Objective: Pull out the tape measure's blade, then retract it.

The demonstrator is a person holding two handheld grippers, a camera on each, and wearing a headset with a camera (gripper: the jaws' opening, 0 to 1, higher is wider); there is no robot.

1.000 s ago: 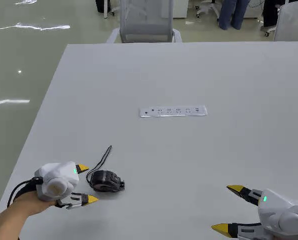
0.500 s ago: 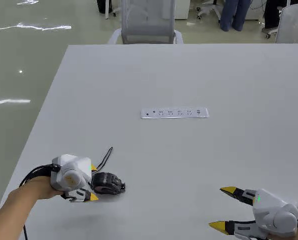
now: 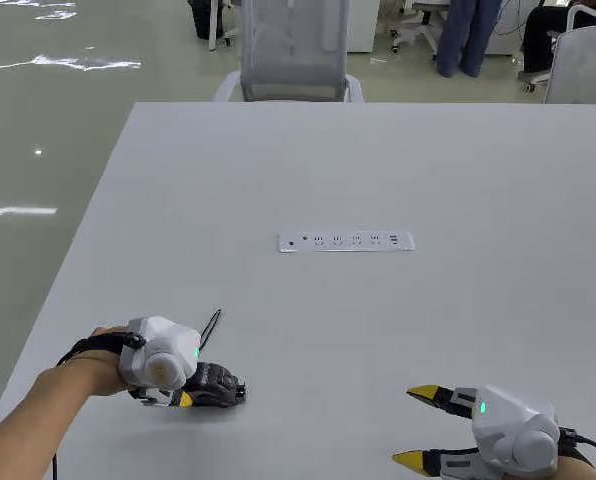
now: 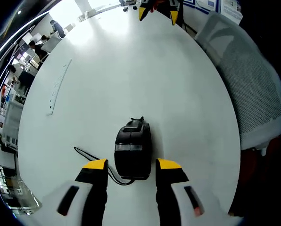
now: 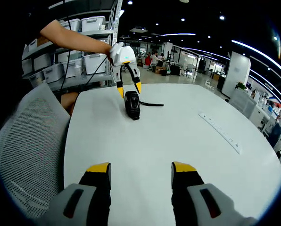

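Black tape measure (image 4: 132, 149), lengthwise between left tongs (image 4: 132, 164), hook end away

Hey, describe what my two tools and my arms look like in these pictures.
Both the left tool and the right tool have rounded white bodies, yellow-tipped jaws and a small green light. A black cable trails from the right one, and a black cord loops at the left wrist. The left forearm has no sleeve.

Black tape measure, blade wound in

We see the tape measure (image 3: 214, 385) standing on its base near the left front edge of the white table (image 3: 378, 330), hook tight at the case mouth, black wrist strap (image 3: 210, 325) trailing loose beside it.
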